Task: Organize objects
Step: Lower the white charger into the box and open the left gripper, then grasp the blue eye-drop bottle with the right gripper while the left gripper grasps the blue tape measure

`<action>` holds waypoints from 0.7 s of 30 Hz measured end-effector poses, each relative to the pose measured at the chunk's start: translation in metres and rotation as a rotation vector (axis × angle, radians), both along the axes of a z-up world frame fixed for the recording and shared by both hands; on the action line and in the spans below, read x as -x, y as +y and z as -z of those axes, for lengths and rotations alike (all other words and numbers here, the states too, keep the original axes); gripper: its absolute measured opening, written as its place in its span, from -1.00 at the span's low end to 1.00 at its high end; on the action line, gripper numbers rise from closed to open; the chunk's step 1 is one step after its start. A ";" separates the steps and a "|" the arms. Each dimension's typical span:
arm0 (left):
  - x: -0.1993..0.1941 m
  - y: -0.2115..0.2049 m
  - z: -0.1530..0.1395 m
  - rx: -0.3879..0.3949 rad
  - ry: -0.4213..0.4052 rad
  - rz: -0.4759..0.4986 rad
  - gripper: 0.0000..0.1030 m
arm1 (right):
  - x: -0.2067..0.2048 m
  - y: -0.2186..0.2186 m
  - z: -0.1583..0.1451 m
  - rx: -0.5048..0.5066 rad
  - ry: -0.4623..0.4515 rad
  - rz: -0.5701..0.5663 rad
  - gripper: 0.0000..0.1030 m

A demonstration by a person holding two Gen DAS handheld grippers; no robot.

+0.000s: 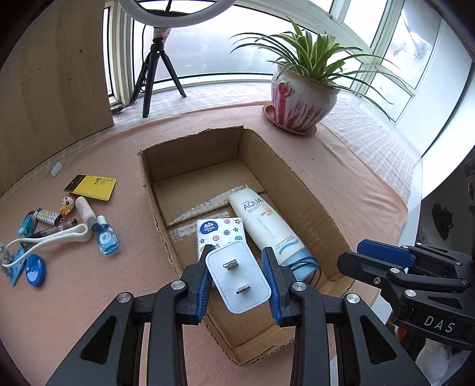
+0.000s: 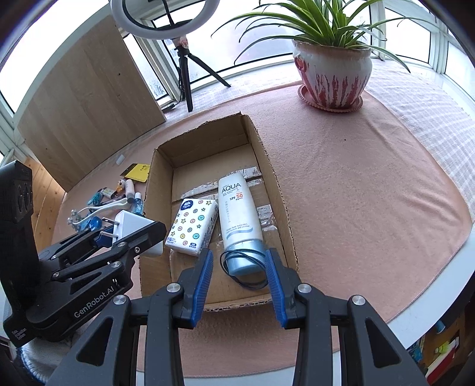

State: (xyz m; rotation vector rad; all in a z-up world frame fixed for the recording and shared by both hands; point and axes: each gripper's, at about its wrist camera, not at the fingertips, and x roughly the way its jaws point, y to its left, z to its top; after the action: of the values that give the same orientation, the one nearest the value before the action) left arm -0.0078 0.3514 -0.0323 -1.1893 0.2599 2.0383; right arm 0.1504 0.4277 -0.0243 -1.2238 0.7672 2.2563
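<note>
Daylight fills a bay window [image 1: 207, 41] behind a ring light [image 2: 154, 20], potted plant [image 2: 332, 68] and wooden panel [image 1: 56, 77].

Left gripper [image 1: 237, 277] clamped on a white charger [image 1: 239, 277] by its flanks, blue pads [image 1: 204, 282] pressed against both sides, prongs facing the camera. Held above the near end of the cardboard box [image 1: 299, 184], close to its left wall. Right gripper [image 2: 239, 280] with jaws spread wide, nothing between them, poised over the near edge of the same box, just right of the left one.
</note>
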 end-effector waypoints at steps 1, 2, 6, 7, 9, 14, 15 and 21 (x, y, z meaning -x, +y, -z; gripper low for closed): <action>0.000 0.000 -0.001 -0.005 0.000 0.003 -0.32 | 0.000 0.000 0.000 0.000 -0.002 0.002 -0.35; -0.001 -0.001 -0.002 -0.010 -0.001 0.008 -0.32 | 0.000 0.001 0.000 0.000 -0.002 0.002 -0.34; 0.000 -0.013 -0.014 -0.033 0.024 -0.003 0.09 | 0.005 -0.001 -0.002 -0.002 0.003 -0.004 -0.34; 0.001 -0.018 -0.018 -0.038 0.035 -0.015 0.16 | 0.007 -0.002 -0.002 0.000 0.007 -0.007 -0.34; 0.007 -0.029 -0.022 -0.043 0.039 -0.039 0.24 | 0.011 -0.004 -0.003 0.006 0.012 -0.015 -0.34; 0.029 -0.074 -0.018 -0.019 0.048 -0.130 0.30 | 0.030 -0.017 -0.007 0.009 0.024 -0.053 -0.23; 0.035 -0.086 -0.015 -0.010 0.044 -0.152 0.30 | 0.035 -0.020 -0.009 0.007 0.026 -0.064 -0.22; 0.071 -0.164 0.011 0.065 0.023 -0.307 0.30 | 0.075 -0.049 -0.017 -0.011 0.033 -0.158 -0.19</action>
State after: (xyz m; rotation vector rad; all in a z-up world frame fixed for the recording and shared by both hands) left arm -0.0790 0.1873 -0.0436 -1.3120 0.1636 2.3240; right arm 0.0749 0.3783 -0.0075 -1.2852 0.6904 2.4095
